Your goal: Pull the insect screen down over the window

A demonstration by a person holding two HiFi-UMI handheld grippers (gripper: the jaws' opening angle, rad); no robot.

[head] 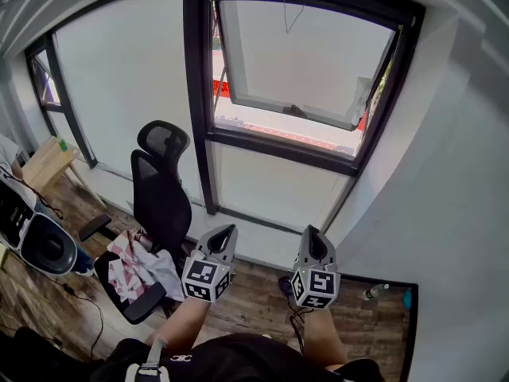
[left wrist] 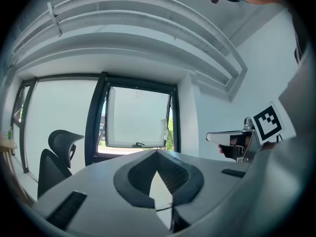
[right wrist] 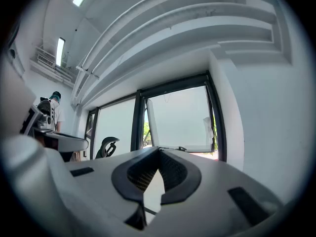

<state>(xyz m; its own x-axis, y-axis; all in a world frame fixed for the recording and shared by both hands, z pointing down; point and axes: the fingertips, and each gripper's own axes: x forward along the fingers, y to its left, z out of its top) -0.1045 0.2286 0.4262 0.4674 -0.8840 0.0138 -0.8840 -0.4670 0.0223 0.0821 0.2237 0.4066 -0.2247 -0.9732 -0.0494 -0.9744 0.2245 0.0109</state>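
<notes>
Head view: black-framed window (head: 278, 146), thin vertical pull cord (head: 291, 18) hanging at its top rail, well above and ahead of left gripper (head: 225, 235) and likely nearer right gripper (head: 312, 237); left gripper view: fingers (left wrist: 178, 174) closed, empty; right gripper view: fingers (right wrist: 174, 172) closed, empty, window ahead.
</notes>
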